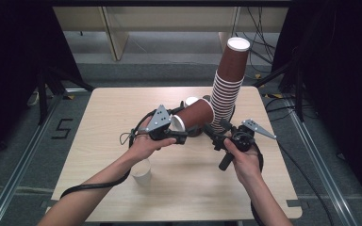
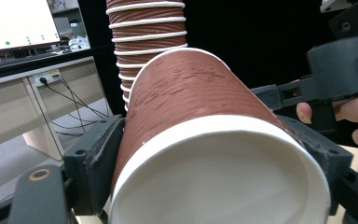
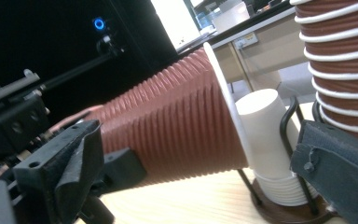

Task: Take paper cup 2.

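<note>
My left gripper (image 1: 183, 128) fingers clamp brown ribbed paper cup (image 2: 200, 116); right gripper (image 3: 205, 163) fingers spread; its view reveals white cup stack (image 3: 270, 135) in wire holder (image 3: 289, 140).

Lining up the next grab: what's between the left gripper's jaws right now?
A brown ribbed paper cup, lying sideways with its white rim toward the camera, held in the left gripper, seen in the left gripper view.
</note>
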A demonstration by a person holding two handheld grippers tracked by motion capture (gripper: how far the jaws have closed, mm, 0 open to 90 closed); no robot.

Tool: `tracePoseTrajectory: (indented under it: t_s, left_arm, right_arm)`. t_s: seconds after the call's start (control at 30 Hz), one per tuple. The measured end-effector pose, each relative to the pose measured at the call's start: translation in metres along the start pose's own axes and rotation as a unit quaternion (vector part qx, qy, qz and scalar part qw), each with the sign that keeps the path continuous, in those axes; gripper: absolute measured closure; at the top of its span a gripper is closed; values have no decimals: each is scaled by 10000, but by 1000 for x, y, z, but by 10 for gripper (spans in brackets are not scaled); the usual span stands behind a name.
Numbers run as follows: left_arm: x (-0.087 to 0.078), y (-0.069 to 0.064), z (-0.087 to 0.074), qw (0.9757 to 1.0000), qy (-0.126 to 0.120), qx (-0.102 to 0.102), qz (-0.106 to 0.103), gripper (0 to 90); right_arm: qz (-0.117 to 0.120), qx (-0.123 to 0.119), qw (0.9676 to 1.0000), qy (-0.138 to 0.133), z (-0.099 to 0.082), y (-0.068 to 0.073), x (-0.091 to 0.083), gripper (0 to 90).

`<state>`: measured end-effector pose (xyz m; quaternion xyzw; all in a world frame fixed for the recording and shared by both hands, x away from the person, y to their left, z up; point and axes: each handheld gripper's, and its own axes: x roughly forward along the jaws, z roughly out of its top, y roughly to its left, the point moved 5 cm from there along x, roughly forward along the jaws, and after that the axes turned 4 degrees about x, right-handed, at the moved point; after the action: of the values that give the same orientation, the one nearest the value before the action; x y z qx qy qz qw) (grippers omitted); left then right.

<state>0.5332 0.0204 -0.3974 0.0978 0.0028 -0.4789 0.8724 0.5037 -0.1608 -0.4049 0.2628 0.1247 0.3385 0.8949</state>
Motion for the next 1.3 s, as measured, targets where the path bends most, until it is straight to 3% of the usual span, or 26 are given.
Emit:
tracePoseTrajectory:
  t_s: [0.03,0.23,0.3,0.43,0.5,0.57,0.7,0.73,0.77,0.8,0.97,1.0,1.1,1.13,1.17,1.23,1.27,1.3]
  left_arm:
    - [0,0,0,10000,-7,-6,-5,200]
    - [2,-2,3,10000,-69,36,19,200]
    - [2,-3,3,9999,-89,66,49,200]
    - [2,-3,3,9998,-126,141,101,200]
    - [2,-4,3,9998,-132,137,111,200]
    - [2,-5,2,9999,-110,85,82,200]
    - [1,-4,3,9999,-96,45,90,200]
    - [1,-4,3,9999,-96,68,98,200]
    - [0,-4,3,9999,-101,83,107,200]
    - [0,-4,3,9999,-115,81,92,200]
    - [1,-5,3,9998,-123,136,90,200]
    - [1,-5,3,9998,-132,136,89,200]
    - [1,-5,4,9996,-189,196,119,200]
    - [2,-5,4,9995,-192,215,129,200]
    - [2,-5,4,9995,-195,202,108,200]
    - [2,-5,4,9995,-198,234,112,199]
    - [2,-5,4,9995,-197,225,125,200]
    - [3,-5,4,9994,-203,228,133,199]
  right_arm:
    - [61,155,9999,20,0,1,0,5]
    - [66,573,9983,-9,-2,0,2,4]
    - [63,573,9983,-56,-3,-2,4,4]
    - [53,874,9961,-101,-5,-1,6,5]
    - [100,1061,9942,-158,-5,-1,8,5]
    - [140,1412,9897,-194,-5,-1,10,4]
    - [205,1702,9850,-221,-7,-2,14,5]
    - [155,1877,9819,-194,-8,-1,15,5]
    - [200,1798,9832,-239,-9,-2,17,5]
    - [187,1840,9824,-245,-9,-2,18,5]
    - [227,2214,9747,-219,-11,1,22,5]
    - [204,2124,9767,-232,-11,0,23,4]
    - [226,2172,9755,-274,-11,0,25,5]
    - [225,2213,9744,-322,-11,0,27,5]
    - [286,2412,9697,-275,-11,2,26,5]
    - [263,2357,9710,-302,-11,-1,27,5]
    - [277,2383,9702,-342,-10,-1,27,5]
    - [308,2566,9655,-314,-9,1,26,5]
